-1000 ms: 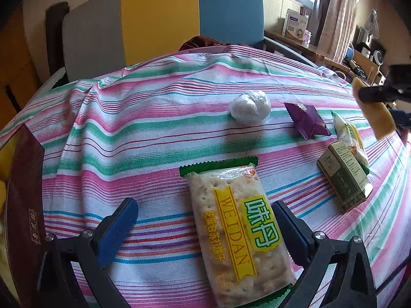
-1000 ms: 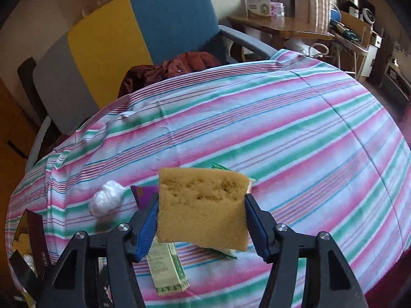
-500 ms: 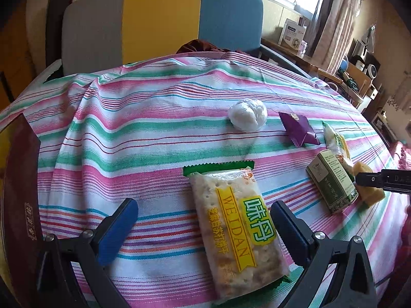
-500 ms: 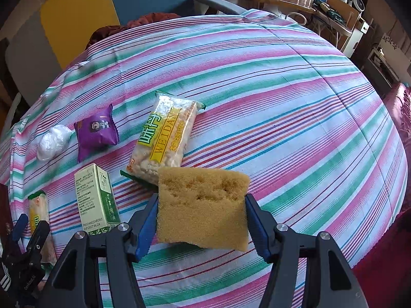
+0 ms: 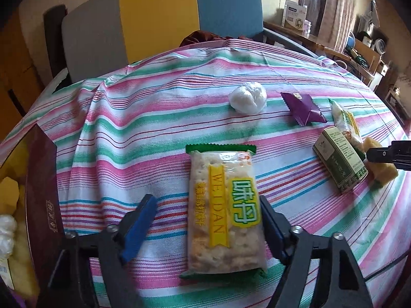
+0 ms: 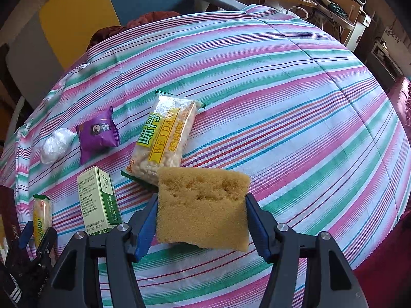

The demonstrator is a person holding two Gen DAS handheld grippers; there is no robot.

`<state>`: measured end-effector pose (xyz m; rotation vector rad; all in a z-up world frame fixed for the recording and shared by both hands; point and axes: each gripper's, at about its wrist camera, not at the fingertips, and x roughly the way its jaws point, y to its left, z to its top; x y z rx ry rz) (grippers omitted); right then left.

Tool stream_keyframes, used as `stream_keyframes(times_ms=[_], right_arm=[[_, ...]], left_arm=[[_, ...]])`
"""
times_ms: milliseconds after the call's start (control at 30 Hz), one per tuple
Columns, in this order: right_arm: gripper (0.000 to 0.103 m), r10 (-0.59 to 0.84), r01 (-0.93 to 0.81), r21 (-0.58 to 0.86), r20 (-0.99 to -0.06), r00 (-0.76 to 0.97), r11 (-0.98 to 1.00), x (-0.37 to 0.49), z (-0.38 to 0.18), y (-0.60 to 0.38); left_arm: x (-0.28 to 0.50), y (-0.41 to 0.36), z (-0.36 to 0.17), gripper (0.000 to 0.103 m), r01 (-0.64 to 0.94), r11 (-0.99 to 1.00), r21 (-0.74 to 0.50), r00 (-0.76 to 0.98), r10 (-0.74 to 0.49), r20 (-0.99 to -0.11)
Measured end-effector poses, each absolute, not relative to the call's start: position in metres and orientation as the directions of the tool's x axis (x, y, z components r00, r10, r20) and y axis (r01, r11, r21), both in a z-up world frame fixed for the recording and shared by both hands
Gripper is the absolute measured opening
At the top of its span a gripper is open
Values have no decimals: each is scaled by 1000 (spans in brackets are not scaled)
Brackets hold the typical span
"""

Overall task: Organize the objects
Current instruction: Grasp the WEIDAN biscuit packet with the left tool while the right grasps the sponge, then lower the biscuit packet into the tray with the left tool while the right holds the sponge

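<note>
Sorting looks barely begun: the right gripper [image 6: 201,220] clamps a yellow-brown porous sponge [image 6: 203,205] low over the striped tablecloth's [image 6: 282,89] near edge, while the left gripper [image 5: 208,227] gapes wide around the clear-wrapped cracker packet [image 5: 223,228], ungrasped; other items lie scattered.

The left hand-held gripper [image 5: 205,220] is held low over the table [image 5: 154,133], its jaws spread wide apart, the blue pads [image 5: 140,224] facing each other with nothing pinched between them. The cracker packet [image 5: 223,210] lies in the gap, nearer the right-side pad, which looks close to the packet's edge; contact cannot be judged. The right hand-held gripper [image 6: 201,220] is closed on the yellow sponge [image 6: 203,205], both blue pads [image 6: 147,227] pressed against its opposite sides. In the left wrist view its black fingertip [image 5: 385,152] shows at the right edge, low and near the table
</note>
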<state>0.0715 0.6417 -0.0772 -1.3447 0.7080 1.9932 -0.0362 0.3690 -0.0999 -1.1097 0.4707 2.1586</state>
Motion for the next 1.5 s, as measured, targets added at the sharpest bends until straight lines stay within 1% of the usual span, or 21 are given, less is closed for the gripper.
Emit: stream_keyframes(times_ms=[33, 67, 367, 500, 667, 900, 1033, 1233, 1433, 1500], right_arm=[[64, 199, -745, 88, -937, -287, -661, 71, -77, 641], [64, 199, -745, 89, -937, -288, -662, 71, -77, 641], [65, 210, -728, 59, -939, -273, -683, 68, -82, 638], [65, 199, -730, 70, -940, -276, -679, 69, -84, 640], [65, 223, -718, 33, -940, -259, -695, 68, -85, 636], [65, 260, -700, -20, -936, -238, -714, 64, -85, 627], [65, 269, -698, -31, -934, -235, -715, 65, -84, 624], [65, 270, -696, -34, -934, -233, -717, 65, -84, 623], [65, 271, -696, -36, -934, -231, -718, 64, -85, 621], [65, 271, -695, -36, -934, -231, -718, 67, -86, 621]], left_arm=[[-35, 369, -98, 50, -700, -713, 22, -425, 392, -816], [-34, 369, -97, 47, -704, -709, 28, -427, 391, -815], [-26, 343, -91, 47, -687, -727, -17, -409, 406, -818], [-20, 322, -76, 47, -672, -739, -49, -413, 429, -804], [-14, 291, -49, 47, -654, -753, -75, -443, 462, -769], [-34, 230, -28, 47, -578, -800, -160, -460, 482, -746], [-65, 191, -27, 47, -488, -847, -211, -464, 456, -760], [-126, 140, -39, 47, -334, -920, -204, -468, 349, -811], [-178, 126, -59, 47, -240, -946, -217, -448, 307, -840], [-192, 129, -66, 47, -219, -954, -204, -446, 284, -849]])
